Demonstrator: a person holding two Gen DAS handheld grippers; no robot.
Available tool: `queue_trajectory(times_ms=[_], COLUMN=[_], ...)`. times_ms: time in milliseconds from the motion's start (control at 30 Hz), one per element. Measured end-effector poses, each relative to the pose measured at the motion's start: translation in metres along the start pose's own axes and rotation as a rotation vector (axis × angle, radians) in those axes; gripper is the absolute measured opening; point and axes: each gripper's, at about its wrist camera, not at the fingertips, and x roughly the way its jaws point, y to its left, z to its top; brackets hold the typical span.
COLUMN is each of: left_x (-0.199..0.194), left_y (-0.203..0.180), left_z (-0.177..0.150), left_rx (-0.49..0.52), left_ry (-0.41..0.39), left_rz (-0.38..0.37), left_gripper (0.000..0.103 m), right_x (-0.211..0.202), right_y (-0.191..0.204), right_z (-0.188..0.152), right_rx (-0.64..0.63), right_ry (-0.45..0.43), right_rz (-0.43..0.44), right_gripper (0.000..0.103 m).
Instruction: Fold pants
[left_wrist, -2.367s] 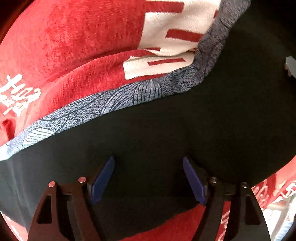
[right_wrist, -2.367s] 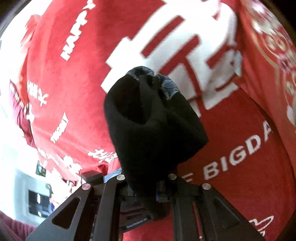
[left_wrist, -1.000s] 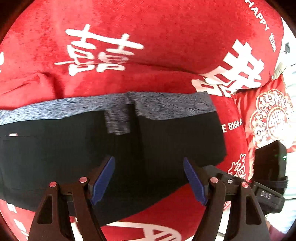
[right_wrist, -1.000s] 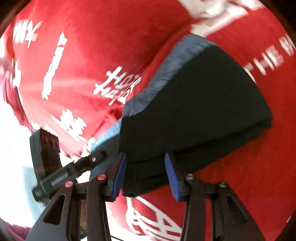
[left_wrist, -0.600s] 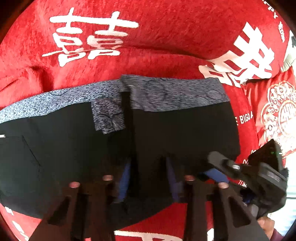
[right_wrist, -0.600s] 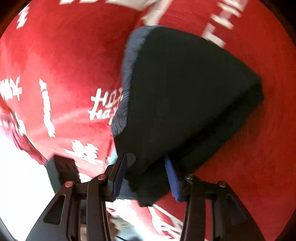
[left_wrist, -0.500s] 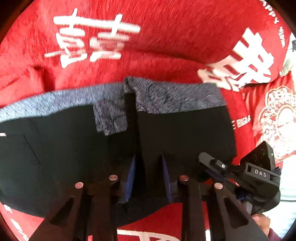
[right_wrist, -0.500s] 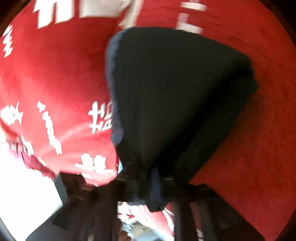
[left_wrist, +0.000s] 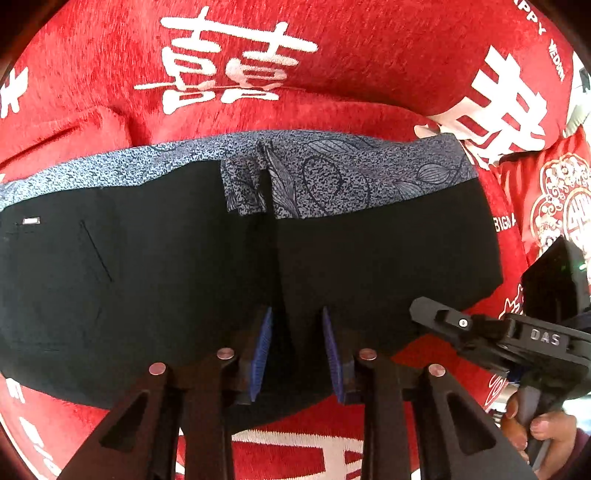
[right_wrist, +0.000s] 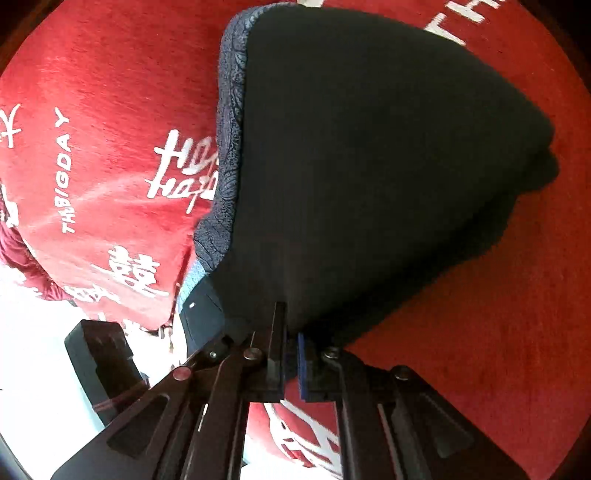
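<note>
Black pants (left_wrist: 147, 277) with a blue-grey patterned waistband (left_wrist: 351, 173) lie folded on a red blanket. My left gripper (left_wrist: 297, 347) stands at their near edge, where a ridge of black cloth fills the narrow gap between its blue pads (left_wrist: 262, 350). Its jaws are opening slightly. In the right wrist view the pants (right_wrist: 369, 166) bulge up in front of my right gripper (right_wrist: 291, 350), which is shut on their near corner. From the left wrist view, the right gripper (left_wrist: 424, 310) reaches in at the pants' right corner.
The red blanket (left_wrist: 369, 55) with white characters covers the whole surface. A red ornamented cushion (left_wrist: 561, 206) lies at the right. A person's hand (left_wrist: 543, 432) holds the right gripper's handle. A black device body (right_wrist: 99, 354) sits low on the left.
Both grippers came down onto the pants' near edge. Their jaws went from wide apart to closed on black cloth. The right gripper rolled, and its corner of the pants now bulges up.
</note>
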Motion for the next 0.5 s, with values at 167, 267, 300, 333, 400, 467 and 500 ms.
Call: queue_trajectory(times_ms=[167,267,300,333,400,467,500], left_x=[-0.029,-0.043,-0.046,-0.047,-0.045,-0.039,-0.032], left_y=[0.004,0.0,-0.006,-0.011,-0.026,-0.036,-0.044], left_z=[0.006,0.018,0.024,0.029,0.041,0.048,0.054], left_rx=[-0.003,0.009,0.024,0.038,0.066,0.079,0.083], left_ry=[-0.057,-0.089,-0.1,-0.108,-0.13,-0.124,-0.113], left_rz=[0.092,0.108,0.112,0.114,0.112,0.106,0.094], left_gripper=[0.075,0.075,0.075,0.075,0.075,0.075,0.075], right_x=[-0.009,-0.035,-0.05,-0.06,-0.075,-0.082,-0.079], right_y=[0.044,0.076,0.084,0.084,0.083,0.075,0.071], right_z=[0.0,0.006,0.017,0.025,0.057,0.087,0.1], right_rx=[-0.219,-0.375,-0.412,-0.419,-0.408,-0.399,-0.401], right_ry=[0.115,0.089,0.045,0.016,-0.067,-0.128,-0.131], right_rz=[-0.071,-0.067,-0.078,-0.088,-0.151,-0.215,-0.243], right_gripper=[0.033,0.039,0.04,0.041,0.05,0.052,0.052])
